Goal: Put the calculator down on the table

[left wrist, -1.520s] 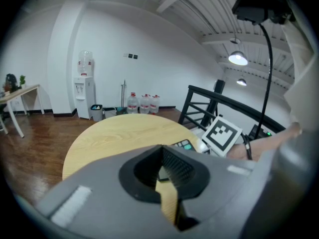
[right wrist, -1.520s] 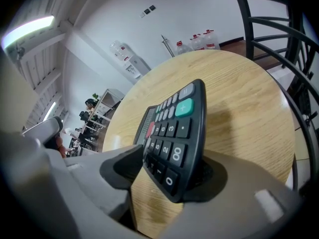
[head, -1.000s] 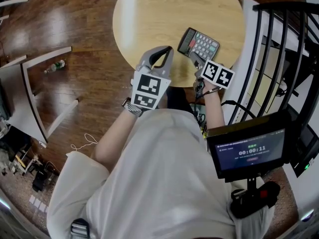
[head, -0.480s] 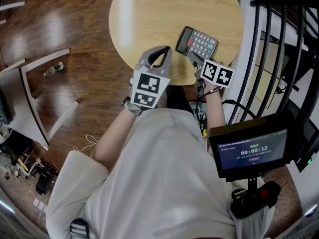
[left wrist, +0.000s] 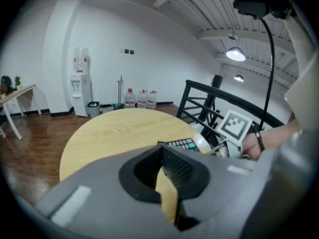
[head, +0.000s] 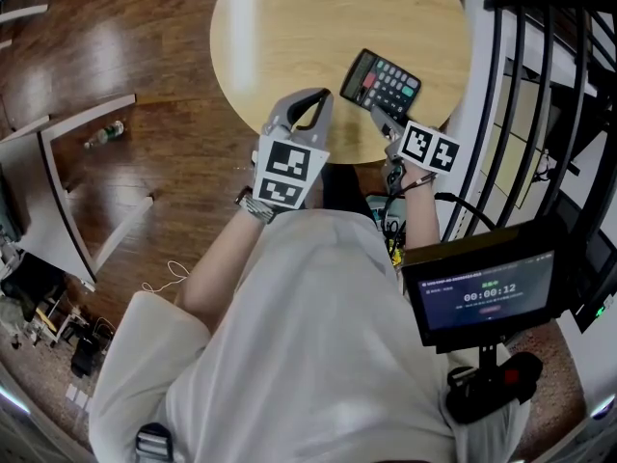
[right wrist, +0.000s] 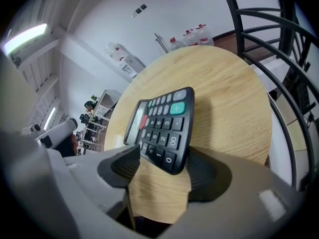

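The left gripper point(head: 310, 112) hangs over the near edge of the round pale wooden table point(head: 318, 37), its 2 jaws brought together with nothing between them. Further right, the flat black calculator point(head: 384, 82) with 1 green key and 1 red key sits tilted over the table's right part, throwing a shadow on the wood. The right gripper point(head: 382, 119) is clamped on the calculator's near end. I cannot tell whether its far end touches the table. Black metal railing point(head: 521, 95) stands just beyond.
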{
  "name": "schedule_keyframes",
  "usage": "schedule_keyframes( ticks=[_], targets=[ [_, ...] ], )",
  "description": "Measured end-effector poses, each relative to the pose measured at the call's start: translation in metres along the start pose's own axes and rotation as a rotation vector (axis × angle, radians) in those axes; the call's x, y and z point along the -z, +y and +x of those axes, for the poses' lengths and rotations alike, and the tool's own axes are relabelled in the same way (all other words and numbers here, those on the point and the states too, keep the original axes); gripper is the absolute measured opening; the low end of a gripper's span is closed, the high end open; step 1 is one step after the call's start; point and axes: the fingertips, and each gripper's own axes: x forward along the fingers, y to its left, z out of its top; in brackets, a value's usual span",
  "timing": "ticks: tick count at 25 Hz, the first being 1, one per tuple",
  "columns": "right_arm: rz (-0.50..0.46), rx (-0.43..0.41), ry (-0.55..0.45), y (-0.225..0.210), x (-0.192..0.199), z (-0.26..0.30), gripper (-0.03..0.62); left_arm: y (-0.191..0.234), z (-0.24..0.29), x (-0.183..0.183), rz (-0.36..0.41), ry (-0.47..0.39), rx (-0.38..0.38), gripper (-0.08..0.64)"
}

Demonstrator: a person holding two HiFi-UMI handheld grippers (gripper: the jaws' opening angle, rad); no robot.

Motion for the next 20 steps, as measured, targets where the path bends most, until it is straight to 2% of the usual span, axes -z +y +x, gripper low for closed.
schedule_keyframes(
  ticks=[6,12,16,20],
  targets=[
    [-0.013,0.032,-0.002,-0.004,0.002,-0.003,0.281,0.0,0.003,0.002,0.018,0.007,0.003,0.005],
    [-0.035,0.042,-0.014,-0.006,0.002,-0.006,0.281,0.0,0.013,0.0,0.033,0.01,0.037,0.006],
    [-0.032,0.053,-0.047,-0.007,-0.002,-0.006,0.281,-0.002,0.021,0.001,0.051,0.013,0.057,0.006],
    [-0.069,0.085,-0.087,-0.005,-0.009,-0.012,0.281,-0.006,0.026,-0.002,0.053,0.001,0.067,0.003]
  ],
)
